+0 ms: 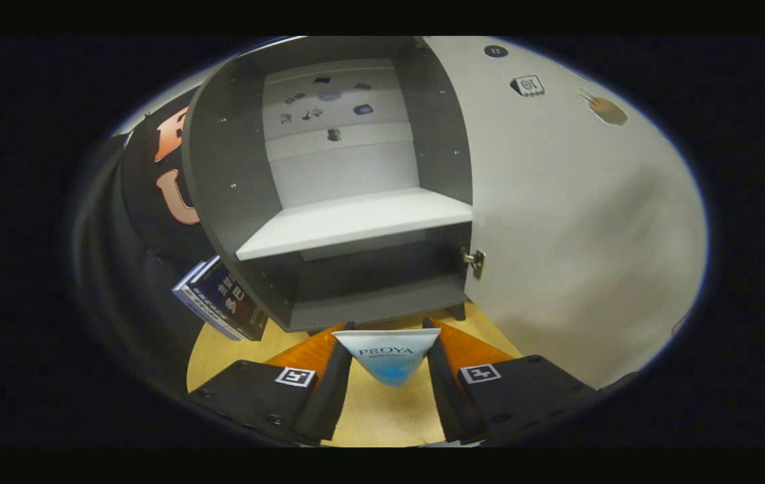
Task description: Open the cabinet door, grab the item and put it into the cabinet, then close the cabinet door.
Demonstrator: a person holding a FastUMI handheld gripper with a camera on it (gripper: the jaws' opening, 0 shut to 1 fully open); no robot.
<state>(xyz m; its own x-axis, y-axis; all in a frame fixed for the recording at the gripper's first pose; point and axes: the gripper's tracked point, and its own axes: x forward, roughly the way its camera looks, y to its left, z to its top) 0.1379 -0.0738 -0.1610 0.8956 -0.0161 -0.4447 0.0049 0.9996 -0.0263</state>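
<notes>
- Gripper [388, 356]: fingers partly closed, both pressing the sides of a small white box with a blue lower face [388, 355].
- Box held above the wooden counter [382, 417], just before the open grey cabinet [234, 168].
- White cabinet door [557, 222] swung wide, to the right.

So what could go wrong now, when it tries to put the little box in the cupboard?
1. The gripper holds the box only near the fingertips, so it might slip out on the way.
2. The lower compartment is low under the white shelf, so the box could bump the shelf's edge.
3. The open door stands close on one side, with its hinge sticking out; a swing that way could knock it.
</notes>
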